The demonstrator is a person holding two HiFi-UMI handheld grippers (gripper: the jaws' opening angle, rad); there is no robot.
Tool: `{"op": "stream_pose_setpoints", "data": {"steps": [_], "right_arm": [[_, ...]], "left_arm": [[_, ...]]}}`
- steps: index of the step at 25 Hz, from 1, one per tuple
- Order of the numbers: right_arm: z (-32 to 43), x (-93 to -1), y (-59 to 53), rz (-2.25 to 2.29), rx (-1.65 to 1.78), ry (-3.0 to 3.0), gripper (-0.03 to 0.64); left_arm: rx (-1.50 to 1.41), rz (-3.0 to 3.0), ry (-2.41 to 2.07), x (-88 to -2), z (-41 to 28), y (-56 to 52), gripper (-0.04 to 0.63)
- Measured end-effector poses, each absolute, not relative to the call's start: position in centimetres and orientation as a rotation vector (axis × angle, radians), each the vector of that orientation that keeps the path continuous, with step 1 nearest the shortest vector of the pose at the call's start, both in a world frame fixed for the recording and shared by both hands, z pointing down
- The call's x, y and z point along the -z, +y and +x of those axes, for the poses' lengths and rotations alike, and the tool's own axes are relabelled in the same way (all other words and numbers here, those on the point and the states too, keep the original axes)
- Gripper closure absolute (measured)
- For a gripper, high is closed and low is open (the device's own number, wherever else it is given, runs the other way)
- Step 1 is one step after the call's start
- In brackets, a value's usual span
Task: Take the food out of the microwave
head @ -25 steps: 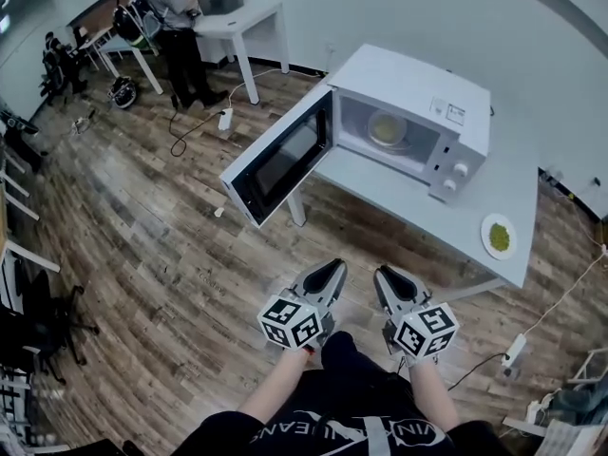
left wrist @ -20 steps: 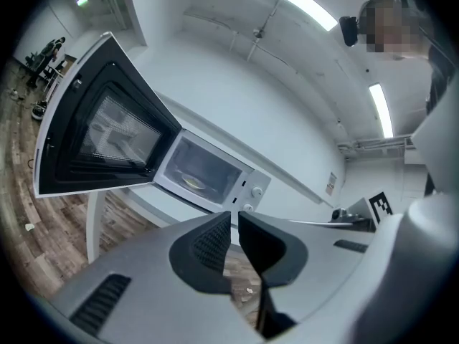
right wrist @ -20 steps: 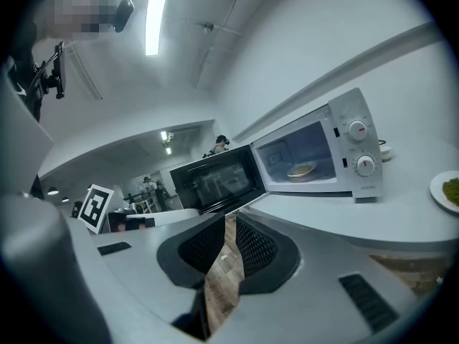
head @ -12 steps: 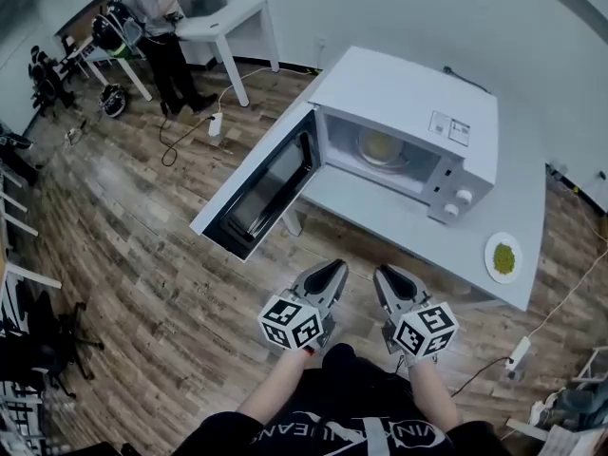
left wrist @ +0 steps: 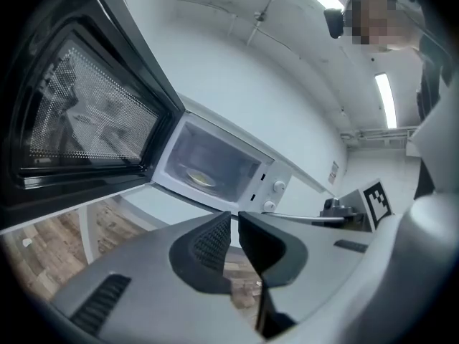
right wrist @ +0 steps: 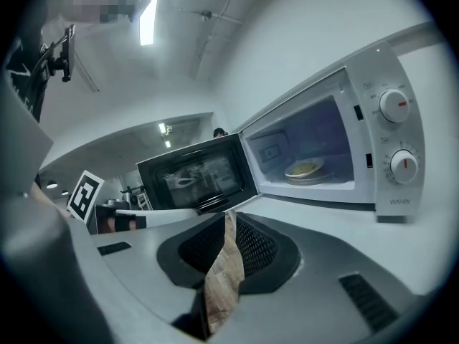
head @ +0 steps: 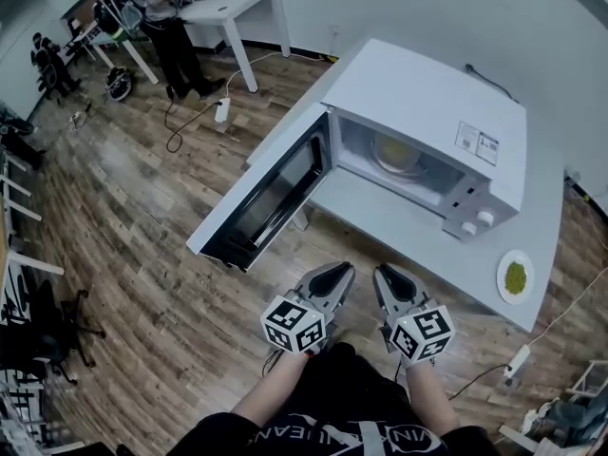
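Observation:
A white microwave (head: 427,112) stands on a pale table (head: 399,226) with its door (head: 271,198) swung wide open to the left. Inside, on the turntable, sits a plate of yellow food (head: 397,152), which also shows in the left gripper view (left wrist: 201,179) and the right gripper view (right wrist: 305,169). My left gripper (head: 337,275) and right gripper (head: 385,275) hang side by side in front of the table, well short of the oven's mouth. The left gripper (left wrist: 234,217) is shut and holds nothing. The right gripper (right wrist: 229,217) is likewise shut and holds nothing.
A small plate with green food (head: 515,277) lies on the table right of the microwave. The open door juts out over the wooden floor at my left. Far back left, a person (head: 157,8) stands at a white desk (head: 237,3). Cables and a power strip (head: 223,110) lie on the floor.
The microwave door stands wider open than a second ago, and the microwave appears larger and closer in the head view. Both grippers keep the same place and stay shut.

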State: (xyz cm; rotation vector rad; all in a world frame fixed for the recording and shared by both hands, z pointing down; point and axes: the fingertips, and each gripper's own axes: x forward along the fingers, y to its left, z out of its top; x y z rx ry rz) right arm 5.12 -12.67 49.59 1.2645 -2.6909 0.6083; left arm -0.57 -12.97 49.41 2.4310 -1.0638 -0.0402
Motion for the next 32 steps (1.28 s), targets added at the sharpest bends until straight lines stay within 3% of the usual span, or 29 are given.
{"op": "stream_pose_setpoints", "data": {"steps": [32], "right_arm": [[6.9, -51.9, -34.2, 1.263, 0.041, -2.152, 0.552]], "left_arm": [[-0.005, 2.532, -0.875, -51.6, 2.5, -30.4, 0.558]]}}
